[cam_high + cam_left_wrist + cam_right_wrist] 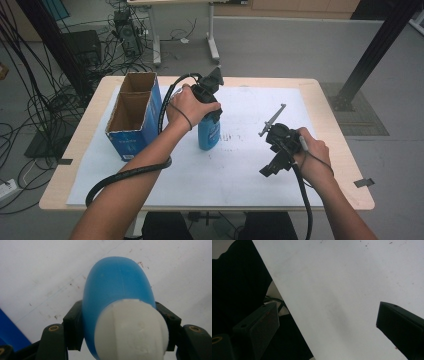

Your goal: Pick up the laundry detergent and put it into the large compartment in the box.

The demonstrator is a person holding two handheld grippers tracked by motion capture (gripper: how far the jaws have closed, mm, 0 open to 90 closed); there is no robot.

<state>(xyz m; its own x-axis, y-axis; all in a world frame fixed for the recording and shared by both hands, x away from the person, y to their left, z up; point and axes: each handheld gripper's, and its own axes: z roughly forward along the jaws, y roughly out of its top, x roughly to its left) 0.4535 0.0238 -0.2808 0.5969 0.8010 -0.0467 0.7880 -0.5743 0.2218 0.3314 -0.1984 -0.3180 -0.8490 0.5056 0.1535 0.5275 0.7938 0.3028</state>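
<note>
On white sheet: left gripper clamped on upright blue bottle; right gripper spread wide, holding nothing.

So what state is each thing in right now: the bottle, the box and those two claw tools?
Bottle: upright on the white sheet, white cap on, clamped near the top.
Box: upright, top open, two compartments, nothing visible inside.
Left gripper: shut on the bottle, one jaw on each side.
Right gripper: open, nothing between its jaws, held over the sheet's near edge.
</note>
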